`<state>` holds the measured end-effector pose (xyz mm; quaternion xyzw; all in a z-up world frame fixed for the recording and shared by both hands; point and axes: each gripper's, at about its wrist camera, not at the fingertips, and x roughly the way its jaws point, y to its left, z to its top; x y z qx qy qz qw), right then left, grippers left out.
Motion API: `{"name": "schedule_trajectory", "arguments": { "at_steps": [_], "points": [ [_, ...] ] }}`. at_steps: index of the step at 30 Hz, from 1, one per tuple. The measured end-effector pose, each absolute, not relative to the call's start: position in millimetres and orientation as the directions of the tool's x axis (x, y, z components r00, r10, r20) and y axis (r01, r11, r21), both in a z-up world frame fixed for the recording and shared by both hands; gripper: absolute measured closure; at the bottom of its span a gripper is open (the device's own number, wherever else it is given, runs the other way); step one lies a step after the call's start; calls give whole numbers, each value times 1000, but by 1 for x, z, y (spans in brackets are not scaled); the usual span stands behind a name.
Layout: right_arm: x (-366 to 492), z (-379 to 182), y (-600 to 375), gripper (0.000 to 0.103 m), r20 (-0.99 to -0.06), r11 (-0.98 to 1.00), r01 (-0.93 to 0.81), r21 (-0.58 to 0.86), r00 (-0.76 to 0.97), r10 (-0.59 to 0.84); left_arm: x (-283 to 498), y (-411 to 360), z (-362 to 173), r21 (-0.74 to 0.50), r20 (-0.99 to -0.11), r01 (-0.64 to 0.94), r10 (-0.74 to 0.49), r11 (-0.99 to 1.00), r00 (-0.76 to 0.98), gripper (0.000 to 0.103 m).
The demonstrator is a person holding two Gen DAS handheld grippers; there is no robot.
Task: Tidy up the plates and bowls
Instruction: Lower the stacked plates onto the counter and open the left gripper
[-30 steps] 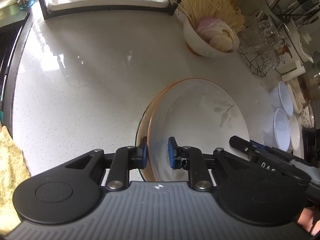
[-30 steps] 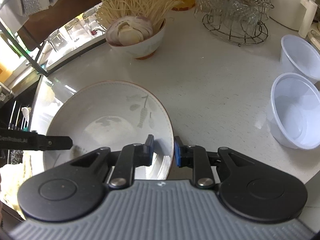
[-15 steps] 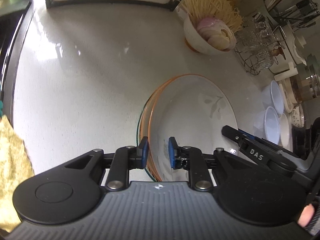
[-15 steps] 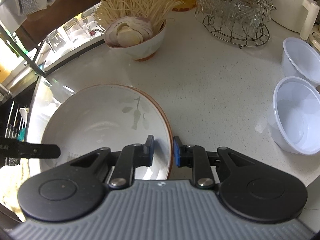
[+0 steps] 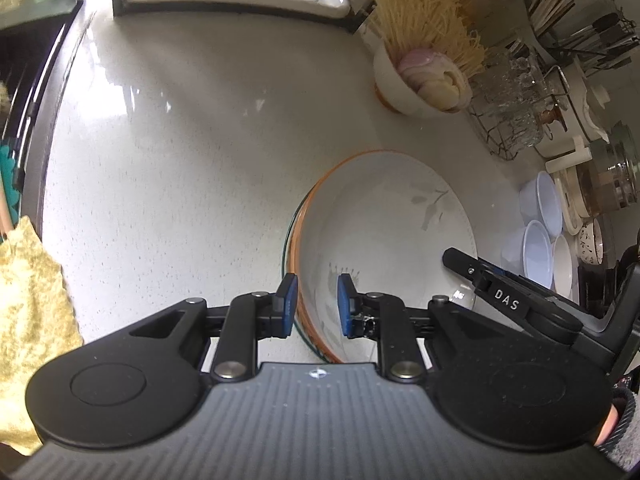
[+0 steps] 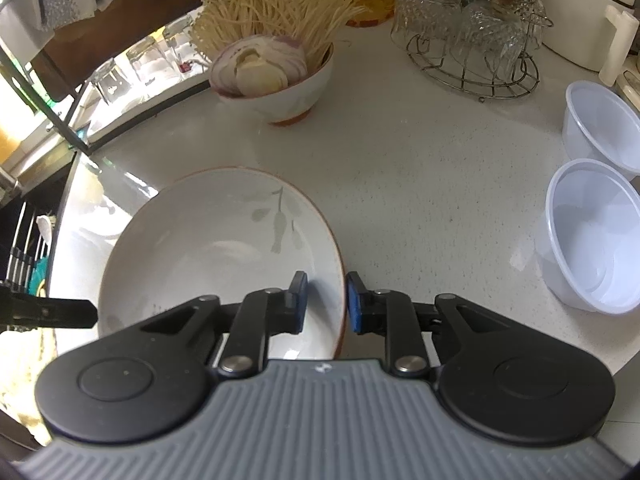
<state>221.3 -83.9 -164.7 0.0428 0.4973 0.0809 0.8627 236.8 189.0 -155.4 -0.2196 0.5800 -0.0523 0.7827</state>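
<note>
We hold the bowls (image 5: 384,236) from both sides at lower centre of each view, over the counter (image 5: 200,140). Our left gripper (image 5: 316,304) clamps the left rim, our right gripper (image 6: 326,302) the right rim, each rim running straight between its pads. Both hands are equally near. Only the left view shows a second, green-edged rim nested underneath; the right view shows one bowl.

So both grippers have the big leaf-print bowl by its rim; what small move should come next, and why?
Probably carry the leaf-print bowl toward the plastic bowls: left gripper and right gripper both clamp opposite rims, and open countertop lies between.
</note>
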Motion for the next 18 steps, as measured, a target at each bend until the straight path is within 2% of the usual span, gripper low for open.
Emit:
{"name": "schedule_trajectory", "arguments": {
  "at_steps": [7, 18],
  "points": [
    [210, -125, -93, 79, -773, 976, -94, 198, 598, 214, 237, 179, -117, -363, -850, -95, -288, 927, 440, 80],
    [186, -42, -96, 79, -636, 962, -146, 229, 726, 262, 237, 158, -44, -354, -748, 23, -297, 935, 594, 80]
  ]
}}
